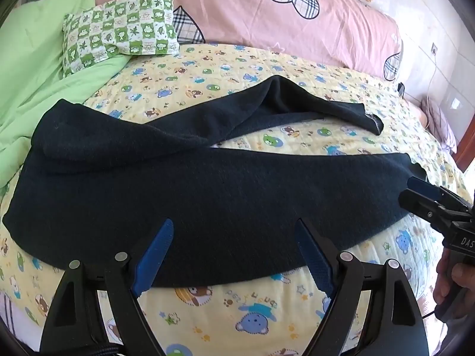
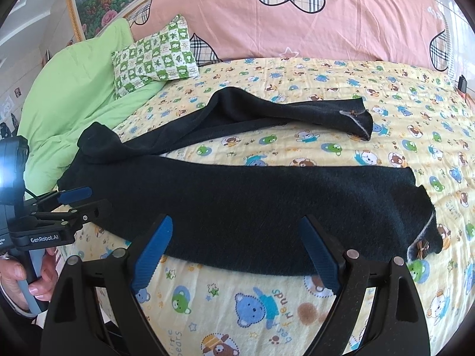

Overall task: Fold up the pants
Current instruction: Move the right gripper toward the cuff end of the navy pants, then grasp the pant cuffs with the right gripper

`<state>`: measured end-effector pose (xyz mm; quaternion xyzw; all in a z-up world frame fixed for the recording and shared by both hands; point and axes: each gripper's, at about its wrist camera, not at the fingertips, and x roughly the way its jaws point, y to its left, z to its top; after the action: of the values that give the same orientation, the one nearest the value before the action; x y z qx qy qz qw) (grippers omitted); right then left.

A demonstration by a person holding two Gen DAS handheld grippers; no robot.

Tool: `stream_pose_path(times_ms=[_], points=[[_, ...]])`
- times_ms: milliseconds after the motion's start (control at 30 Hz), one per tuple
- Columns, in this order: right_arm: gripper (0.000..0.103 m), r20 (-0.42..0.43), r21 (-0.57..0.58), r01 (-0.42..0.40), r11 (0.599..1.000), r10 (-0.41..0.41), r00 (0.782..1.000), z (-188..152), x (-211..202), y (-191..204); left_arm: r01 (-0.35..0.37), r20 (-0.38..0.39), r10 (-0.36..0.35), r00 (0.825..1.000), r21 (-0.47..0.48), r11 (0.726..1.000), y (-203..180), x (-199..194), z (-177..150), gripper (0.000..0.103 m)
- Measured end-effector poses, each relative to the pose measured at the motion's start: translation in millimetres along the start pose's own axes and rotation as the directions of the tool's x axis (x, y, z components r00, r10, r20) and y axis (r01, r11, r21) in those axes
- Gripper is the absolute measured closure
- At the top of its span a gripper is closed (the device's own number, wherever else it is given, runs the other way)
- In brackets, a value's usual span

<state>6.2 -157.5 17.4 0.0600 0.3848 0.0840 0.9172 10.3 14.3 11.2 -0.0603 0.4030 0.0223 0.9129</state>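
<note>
Dark navy pants lie spread across the yellow bear-print bed sheet, waist at the left, two legs running right; the far leg is bunched and angled away from the near leg. My left gripper hovers open over the near edge of the near leg, nothing between its blue pads. In the right wrist view the same pants fill the middle, and my right gripper stands open above the near leg's lower edge, close to the cuff. Each gripper shows in the other's view: the right one, the left one.
A green checked pillow and a light green quilt sit at the back left. A pink heart-print cover runs along the headboard. A person's hand holds the left gripper's handle. A small dark object lies at the bed's far right edge.
</note>
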Motion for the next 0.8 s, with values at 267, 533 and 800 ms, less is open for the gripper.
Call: stream_pose_path(times_ms=[267,533,800], points=[[0.015,0.003,0.060,0.005,0.998,-0.005,1.000,14,7,-15,-0.006,-0.017,0.006,1.000,0.016,1.000,4,17,25,0.019],[0.015,0.003,0.173,-0.019,0.985,0.019,1.000,29,14,-44,0.017,-0.011,-0.016,1.000,0.076,0.997,-9,39,59,0.019],[0.015,0.001,0.315,-0.011,0.949,0.011,1.000,47,26,-81,0.046,-0.045,-0.041,0.998,0.120,0.992,-12,70,103,0.019]])
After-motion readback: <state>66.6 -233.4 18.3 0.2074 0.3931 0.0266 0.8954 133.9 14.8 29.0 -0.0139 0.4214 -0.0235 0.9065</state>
